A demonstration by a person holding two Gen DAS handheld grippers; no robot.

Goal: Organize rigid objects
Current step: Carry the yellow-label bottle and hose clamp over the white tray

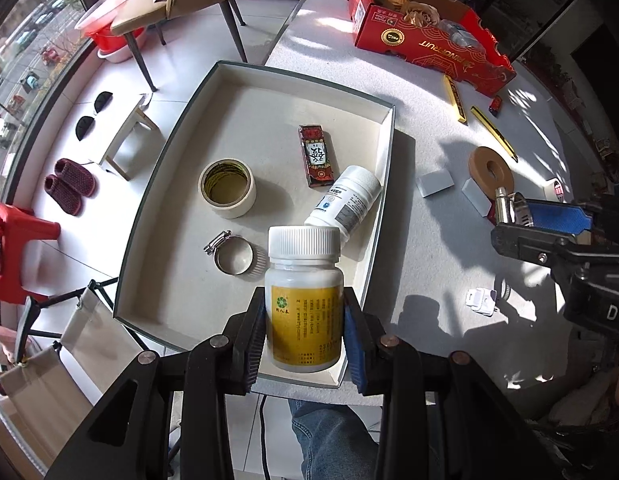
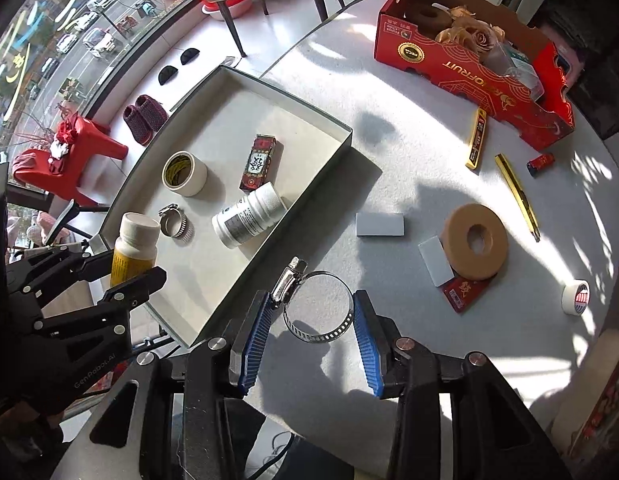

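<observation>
My left gripper (image 1: 304, 320) is shut on a yellow-labelled pill bottle (image 1: 303, 300) with a white cap, held upright over the near end of the shallow white tray (image 1: 165, 184). The bottle also shows in the right wrist view (image 2: 135, 248). In the tray lie a masking tape roll (image 1: 228, 188), a metal hose clamp (image 1: 235, 254), a red card box (image 1: 316, 155) and a white bottle (image 1: 347, 202) on its side. My right gripper (image 2: 309, 320) is shut on a second metal hose clamp (image 2: 317, 306), held above the table right of the tray.
On the table right of the tray lie a tan tape ring (image 2: 474, 242), two grey blocks (image 2: 380, 225), a red packet (image 2: 465, 292), a small tape roll (image 2: 576, 297), two yellow sticks (image 2: 476, 144) and a white plug (image 1: 480, 302). A red fruit box (image 2: 477, 60) stands at the back.
</observation>
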